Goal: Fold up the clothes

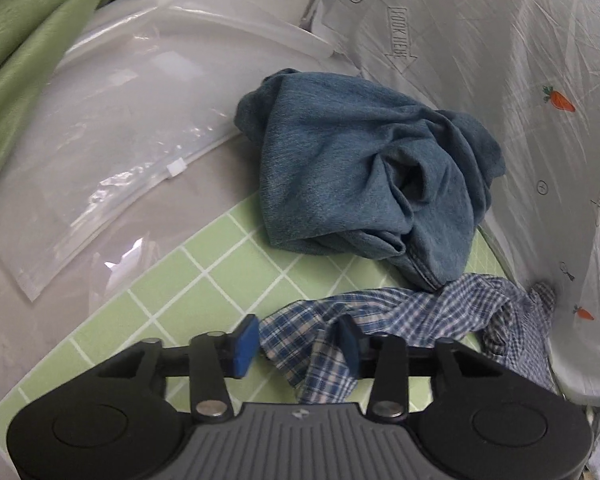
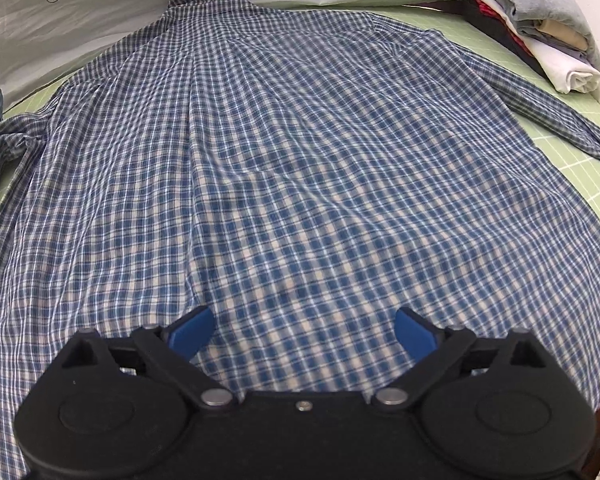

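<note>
Fingers of the left gripper stand partly apart with a bunched sleeve between them, pads not pressing it. Right gripper fingers are spread wide over the plaid shirt, which lies flat on the green mat, collar at the far edge.

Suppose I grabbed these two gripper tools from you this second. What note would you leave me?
Left gripper: jaws partly apart, checked shirt sleeve cloth lying between them; no firm pinch shows.
Right gripper: wide open above the shirt's lower part, holding nothing.
The shirt lies spread flat, back up, collar far, on the green grid mat; one sleeve is bunched.
A crumpled blue garment waits beside it. A folded pile sits at the mat's far right.
Left to do: straighten that sleeve, fold the shirt, then the blue garment.
</note>
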`<state>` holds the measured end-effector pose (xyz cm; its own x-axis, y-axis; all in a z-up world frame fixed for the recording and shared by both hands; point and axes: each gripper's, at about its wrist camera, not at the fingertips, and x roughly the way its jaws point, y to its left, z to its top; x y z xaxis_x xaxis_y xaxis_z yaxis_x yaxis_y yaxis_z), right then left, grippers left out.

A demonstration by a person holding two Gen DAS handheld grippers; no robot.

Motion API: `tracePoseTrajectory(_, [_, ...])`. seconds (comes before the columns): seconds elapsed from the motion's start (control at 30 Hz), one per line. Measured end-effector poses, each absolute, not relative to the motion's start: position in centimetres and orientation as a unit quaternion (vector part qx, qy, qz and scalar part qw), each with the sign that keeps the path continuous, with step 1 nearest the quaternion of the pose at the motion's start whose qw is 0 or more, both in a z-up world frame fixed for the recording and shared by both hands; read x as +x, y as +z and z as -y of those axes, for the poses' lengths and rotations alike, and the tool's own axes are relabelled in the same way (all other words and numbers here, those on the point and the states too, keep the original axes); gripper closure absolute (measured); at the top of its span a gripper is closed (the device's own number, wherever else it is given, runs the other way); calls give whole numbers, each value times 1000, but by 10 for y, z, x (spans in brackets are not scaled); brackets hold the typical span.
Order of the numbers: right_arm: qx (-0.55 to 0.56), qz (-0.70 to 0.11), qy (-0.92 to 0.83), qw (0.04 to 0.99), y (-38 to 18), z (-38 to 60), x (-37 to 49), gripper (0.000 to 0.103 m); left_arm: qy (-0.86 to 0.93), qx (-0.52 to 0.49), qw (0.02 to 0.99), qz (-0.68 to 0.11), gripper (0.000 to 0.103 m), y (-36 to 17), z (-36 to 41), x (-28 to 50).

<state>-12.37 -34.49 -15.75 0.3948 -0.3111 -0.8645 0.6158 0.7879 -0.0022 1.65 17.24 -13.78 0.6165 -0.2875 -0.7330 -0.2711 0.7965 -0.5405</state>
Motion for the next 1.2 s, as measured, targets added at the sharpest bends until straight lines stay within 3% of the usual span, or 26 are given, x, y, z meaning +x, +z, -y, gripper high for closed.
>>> tracePoseTrajectory(0.03, [163,-470,-286,819,-158,344,-124,4,-20,-315,841,-439,96,-137,-171,19])
tracePoseTrajectory(0.13, [167,-465,-296,817,-158,341,-124,3,-59,-301,844,-440,98,-134,-166,27])
tracePoseTrajectory(0.43, [179,-468,-315,806,-158,337,-122,3,10,-295,871,-392,99,-115,-213,64])
tracePoseTrajectory(0.67, [189,-476,-318,797,-160,342,-116,0,9,-260,870,-418,99,-129,-208,101])
tracePoseTrajectory(0.87, [196,-482,-323,791,-160,346,-107,0,19,-316,850,-421,84,-144,-222,108])
tracePoseTrajectory(0.93, [197,-482,-324,790,-159,347,-105,0,21,-336,847,-413,55,-141,-229,103])
tracePoseTrajectory(1.0, [196,-483,-324,790,-160,347,-102,0,23,-349,847,-401,40,-136,-235,94])
tracePoseTrajectory(1.2, [196,-482,-324,790,-159,347,-100,0,23,-367,842,-394,34,-131,-240,59])
